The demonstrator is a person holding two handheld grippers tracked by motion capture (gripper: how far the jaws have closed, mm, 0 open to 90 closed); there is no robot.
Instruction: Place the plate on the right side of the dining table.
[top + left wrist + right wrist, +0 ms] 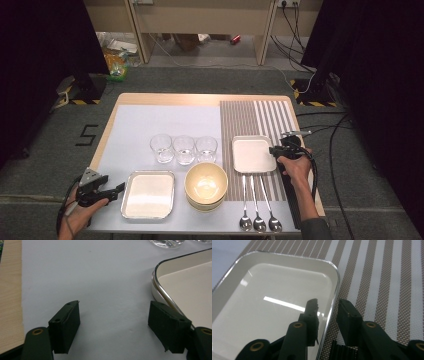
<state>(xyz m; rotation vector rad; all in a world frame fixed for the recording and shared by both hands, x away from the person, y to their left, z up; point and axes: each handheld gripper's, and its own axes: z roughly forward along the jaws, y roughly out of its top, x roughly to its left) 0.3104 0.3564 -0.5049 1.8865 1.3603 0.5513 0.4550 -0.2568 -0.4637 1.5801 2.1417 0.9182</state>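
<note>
A white rectangular tray [251, 140] with a metal rim lies on the striped placemat [250, 117] at the right. My right gripper [272, 151] is at that tray's right edge. In the right gripper view its jaws straddle the rim of the tray [274, 285], one over the inside and one over the mat [387, 277], with a gap on both sides; the right gripper [328, 307] is open. A second tray [148, 173] lies at the front left. My left gripper [120, 189] hovers just left of it, and the left gripper [113, 325] is wide open over bare white mat beside the tray's rim [162, 290].
Three clear glasses [183, 149] stand in a row mid-table. Stacked cream bowls [205, 184] sit between the trays. Three spoons [257, 220] lie side by side at the front edge of the striped mat. Cables trail on the floor to the right.
</note>
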